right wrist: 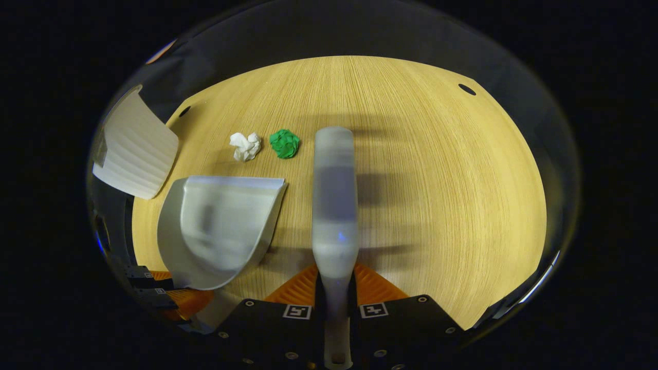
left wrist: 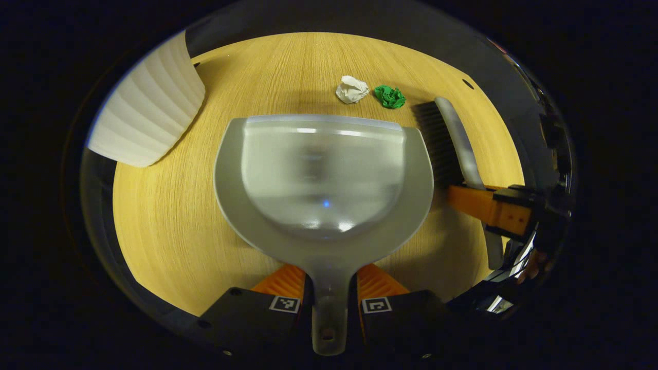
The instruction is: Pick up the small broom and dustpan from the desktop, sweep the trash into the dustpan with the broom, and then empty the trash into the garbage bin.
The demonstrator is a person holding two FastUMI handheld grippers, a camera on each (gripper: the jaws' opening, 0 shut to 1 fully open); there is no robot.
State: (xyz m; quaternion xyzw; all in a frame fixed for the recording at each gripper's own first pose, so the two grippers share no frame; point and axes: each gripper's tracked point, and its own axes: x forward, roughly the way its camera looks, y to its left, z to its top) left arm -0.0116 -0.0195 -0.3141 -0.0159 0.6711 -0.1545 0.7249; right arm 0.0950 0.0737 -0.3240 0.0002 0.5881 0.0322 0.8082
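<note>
Thus we find the task at the end of its first stage, with both tools in hand and the sweeping not yet begun. In the left gripper view, the left hand-held gripper [left wrist: 329, 298] is clamped on the handle of the grey dustpan [left wrist: 321, 174], a finger pressing each side of the stem; the pan's open front edge faces two pieces of trash lying just ahead of it on the counter [left wrist: 169, 221]. These are a crumpled white paper ball [left wrist: 352, 89] and a crumpled green paper ball [left wrist: 389, 96], just beside one another and apart from the pan's lip. In the right gripper view, the right hand-held gripper [right wrist: 336, 298] is closed on the handle of the small broom [right wrist: 335, 205], whose back runs forward along the fingers; the left gripper view shows its dark bristles [left wrist: 434, 139] to the right of the pan and near the green ball. A white ribbed garbage bin [left wrist: 149, 108] stands at the far left of the counter, well apart from the trash. We judge that pickup is complete, while sweeping both balls into the pan and tipping them into the bin remain. Whether the pan's lip touches the counter we cannot tell.
</note>
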